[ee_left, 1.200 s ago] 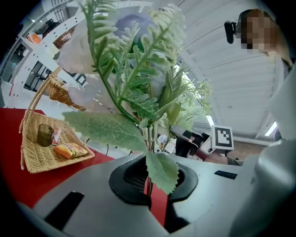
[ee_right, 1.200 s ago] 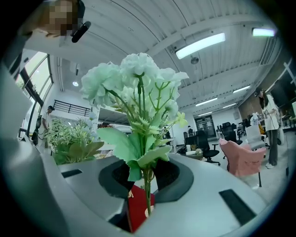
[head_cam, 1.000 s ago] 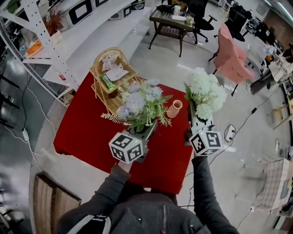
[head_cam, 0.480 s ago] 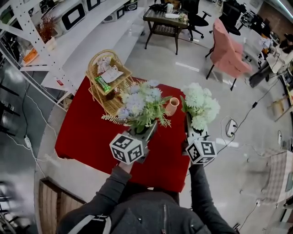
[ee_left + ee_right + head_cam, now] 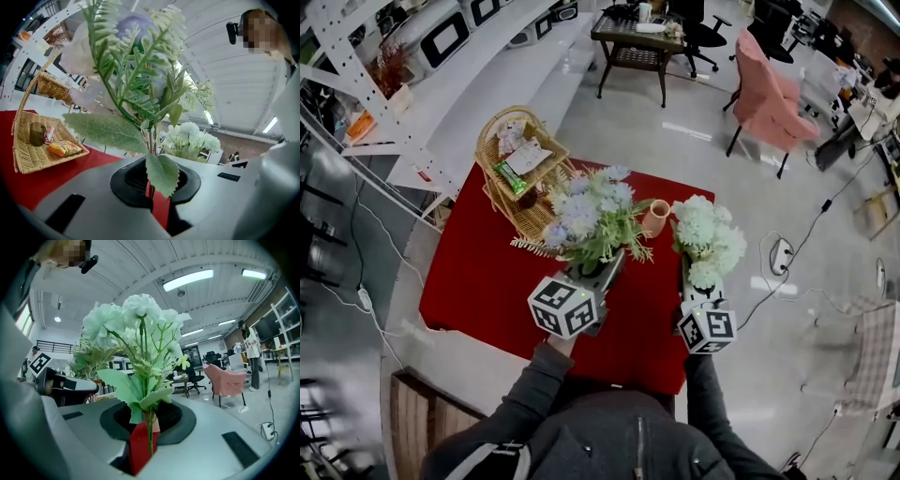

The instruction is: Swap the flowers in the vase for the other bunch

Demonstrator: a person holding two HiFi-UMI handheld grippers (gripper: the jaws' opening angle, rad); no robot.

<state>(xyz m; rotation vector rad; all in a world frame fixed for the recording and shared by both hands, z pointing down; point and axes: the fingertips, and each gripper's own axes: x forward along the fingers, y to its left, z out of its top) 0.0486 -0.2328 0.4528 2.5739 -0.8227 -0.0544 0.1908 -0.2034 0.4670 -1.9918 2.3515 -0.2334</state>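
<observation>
Fingers of the left gripper are clamping the stems of the lilac bunch, those of the right gripper the white bunch; both bunches are standing upright either side of the seemingly empty vase on the red table, leaving its mouth free.

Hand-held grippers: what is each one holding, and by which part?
Left hand-held gripper: purple bunch, by its lower stems. Right hand-held gripper: white bunch, also by its lower stems.

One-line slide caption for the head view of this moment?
Left gripper holds the lilac bunch, right gripper the white bunch, peach vase between them on the red table.
</observation>
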